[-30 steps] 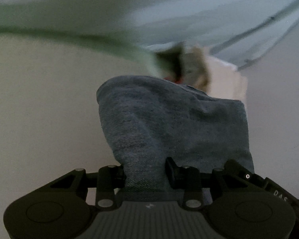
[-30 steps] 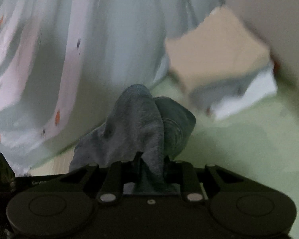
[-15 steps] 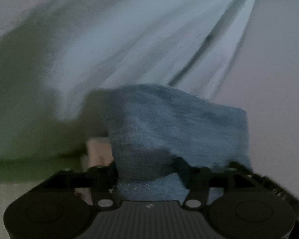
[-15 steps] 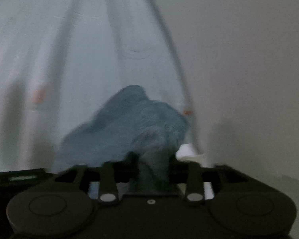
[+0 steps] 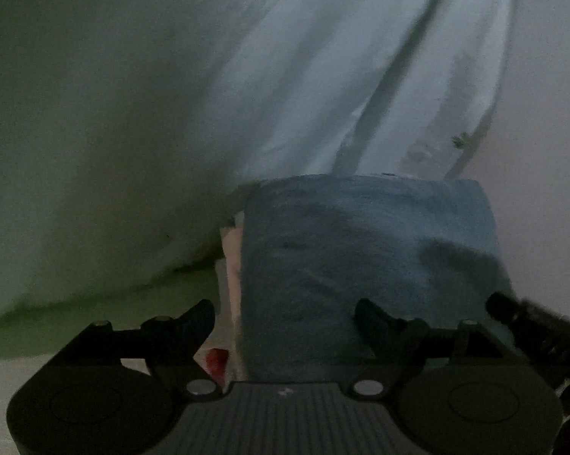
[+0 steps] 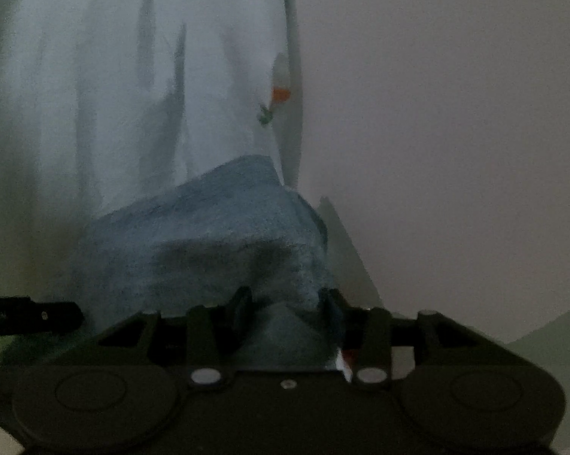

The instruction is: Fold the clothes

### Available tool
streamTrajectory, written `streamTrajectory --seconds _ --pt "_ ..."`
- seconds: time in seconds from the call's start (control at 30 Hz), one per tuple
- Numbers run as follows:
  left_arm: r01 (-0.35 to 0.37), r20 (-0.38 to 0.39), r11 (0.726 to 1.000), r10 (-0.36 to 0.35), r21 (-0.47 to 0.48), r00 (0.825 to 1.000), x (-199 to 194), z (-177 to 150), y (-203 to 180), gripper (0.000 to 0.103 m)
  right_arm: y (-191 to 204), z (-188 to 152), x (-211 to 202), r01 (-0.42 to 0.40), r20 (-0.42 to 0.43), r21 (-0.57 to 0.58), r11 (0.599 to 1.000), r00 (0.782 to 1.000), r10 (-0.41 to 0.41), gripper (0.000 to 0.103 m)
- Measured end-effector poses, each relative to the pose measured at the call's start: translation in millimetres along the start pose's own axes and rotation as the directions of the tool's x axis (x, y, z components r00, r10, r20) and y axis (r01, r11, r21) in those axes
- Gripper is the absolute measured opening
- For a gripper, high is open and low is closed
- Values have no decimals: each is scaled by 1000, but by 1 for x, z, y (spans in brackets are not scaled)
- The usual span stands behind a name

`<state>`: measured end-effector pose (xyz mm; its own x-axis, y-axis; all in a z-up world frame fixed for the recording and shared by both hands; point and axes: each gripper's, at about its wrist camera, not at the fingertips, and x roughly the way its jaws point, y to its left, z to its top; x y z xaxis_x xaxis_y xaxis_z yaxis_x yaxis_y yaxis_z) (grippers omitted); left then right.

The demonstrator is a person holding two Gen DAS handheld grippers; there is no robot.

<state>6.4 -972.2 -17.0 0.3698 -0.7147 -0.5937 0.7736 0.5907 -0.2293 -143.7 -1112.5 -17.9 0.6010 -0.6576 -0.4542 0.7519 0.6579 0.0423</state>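
Two grippers fill the bottom of my views, and both have blue denim between their fingers. On my left gripper point(image 5: 285, 314) the jaws stand fairly wide, with the blue cloth point(image 5: 364, 265) bunched in the gap; the right-hand finger presses into it, while the other finger stands a little clear of the cloth's edge (so I cannot tell how firm that grip is). A pale folded piece point(image 5: 230, 265) with a red spot shows just beside the denim on that side. My right gripper point(image 6: 285, 303) has its jaws drawn closer, pinching a narrower wad of the same blue cloth point(image 6: 205, 242), which rises into a peak in front of the fingers. A dark edge of the other tool pokes in at the left of this view. Behind the denim hangs a pale curtain point(image 6: 133, 94) with a small orange and green print, and past it a plain wall point(image 6: 436, 132).
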Motion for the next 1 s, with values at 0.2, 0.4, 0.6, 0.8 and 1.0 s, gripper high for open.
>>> streamTrajectory --seconds 0.2,0.4,0.6,0.8,1.0 --pt "15 88 998 -21 67 996 -77 -15 2 92 -7 1 -101 -28 145 44 999 989 22 87" --pt "16 144 997 -26 71 989 -155 -50 6 103 -5 -21 -175 -22 150 -13 1000 988 24 101" --pt "-42 75 997 36 69 996 -205 -104 15 103 7 -51 -236 -55 34 -40 998 998 56 103" --pt "-51 -18 996 52 72 998 -230 -151 25 103 12 -90 -273 -87 -60 5 996 994 87 103" --pt "-67 -56 993 73 100 996 -258 -186 23 103 13 -142 -286 -52 -159 12 999 986 53 103"
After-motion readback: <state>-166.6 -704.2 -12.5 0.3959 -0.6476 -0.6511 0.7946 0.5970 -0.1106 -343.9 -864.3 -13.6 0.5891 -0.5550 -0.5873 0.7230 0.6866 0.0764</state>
